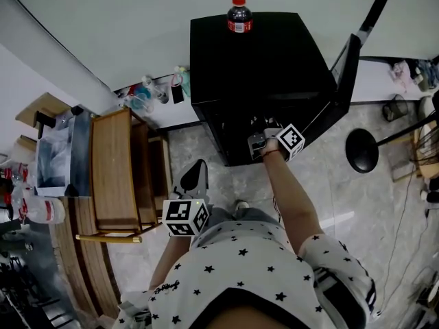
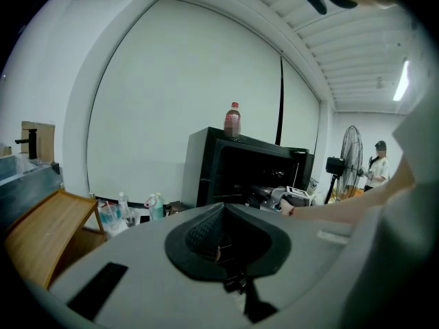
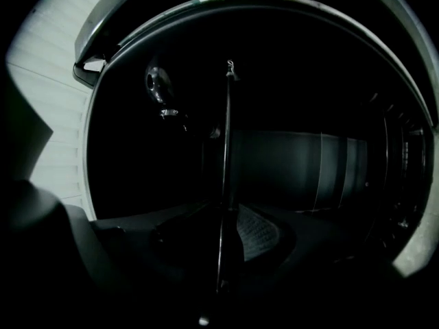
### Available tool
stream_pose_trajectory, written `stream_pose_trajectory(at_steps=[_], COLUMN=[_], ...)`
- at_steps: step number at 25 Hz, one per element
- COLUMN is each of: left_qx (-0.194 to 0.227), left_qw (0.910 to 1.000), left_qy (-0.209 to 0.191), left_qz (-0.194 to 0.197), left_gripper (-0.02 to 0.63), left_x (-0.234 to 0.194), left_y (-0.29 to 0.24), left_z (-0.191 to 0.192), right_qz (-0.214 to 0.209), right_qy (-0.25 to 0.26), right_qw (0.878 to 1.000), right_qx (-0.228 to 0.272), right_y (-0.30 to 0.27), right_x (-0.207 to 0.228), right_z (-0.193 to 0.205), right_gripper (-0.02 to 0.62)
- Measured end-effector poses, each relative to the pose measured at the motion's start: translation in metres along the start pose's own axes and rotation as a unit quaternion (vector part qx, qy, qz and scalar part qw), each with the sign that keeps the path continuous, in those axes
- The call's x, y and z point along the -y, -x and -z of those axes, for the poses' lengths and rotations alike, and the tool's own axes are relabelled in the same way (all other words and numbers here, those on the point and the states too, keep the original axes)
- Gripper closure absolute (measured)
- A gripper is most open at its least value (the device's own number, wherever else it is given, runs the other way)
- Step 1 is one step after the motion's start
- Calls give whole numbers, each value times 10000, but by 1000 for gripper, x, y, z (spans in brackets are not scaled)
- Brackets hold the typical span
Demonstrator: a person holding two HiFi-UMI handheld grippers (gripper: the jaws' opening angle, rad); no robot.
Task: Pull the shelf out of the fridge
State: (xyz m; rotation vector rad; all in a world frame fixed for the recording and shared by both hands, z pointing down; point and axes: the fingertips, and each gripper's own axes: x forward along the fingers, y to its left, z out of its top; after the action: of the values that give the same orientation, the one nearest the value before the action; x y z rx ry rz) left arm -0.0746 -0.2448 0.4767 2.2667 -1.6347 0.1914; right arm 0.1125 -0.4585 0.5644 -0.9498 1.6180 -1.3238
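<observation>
The black fridge (image 1: 260, 60) stands against the wall with its door (image 1: 343, 81) swung open to the right and a cola bottle (image 1: 239, 14) on top. My right gripper (image 1: 259, 141) reaches into the fridge's opening. In the right gripper view the dark interior fills the frame, and the shelf's thin front edge (image 3: 226, 149) runs between the jaws of the right gripper (image 3: 226, 242), which stand open with a gap to the pad (image 3: 257, 233). My left gripper (image 1: 194, 178) hangs back by my waist, shut and empty, facing the fridge (image 2: 206, 163).
A wooden rack (image 1: 113, 170) stands on the floor to the left, with bottles and cups (image 1: 147, 91) by the wall. A standing fan's base (image 1: 361, 149) sits right of the door. A water bottle (image 1: 41, 211) lies on the table at far left.
</observation>
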Motion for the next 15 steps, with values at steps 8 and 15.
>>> stream_pose_trajectory(at_steps=[8,15], left_qx=[40,61], left_qw=[9998,9995], left_qy=[65,83], left_qz=[-190,-283], left_gripper=[594,594], left_x=[-10,-15], left_y=[8,18], left_z=[2,4], right_qz=[231,321], right_qy=[-117,-231], right_qw=[9995,9990], right_qx=[172,191], right_y=[-18,-17], right_x=[6,7], right_z=[-4,-3], right_gripper=[575,583])
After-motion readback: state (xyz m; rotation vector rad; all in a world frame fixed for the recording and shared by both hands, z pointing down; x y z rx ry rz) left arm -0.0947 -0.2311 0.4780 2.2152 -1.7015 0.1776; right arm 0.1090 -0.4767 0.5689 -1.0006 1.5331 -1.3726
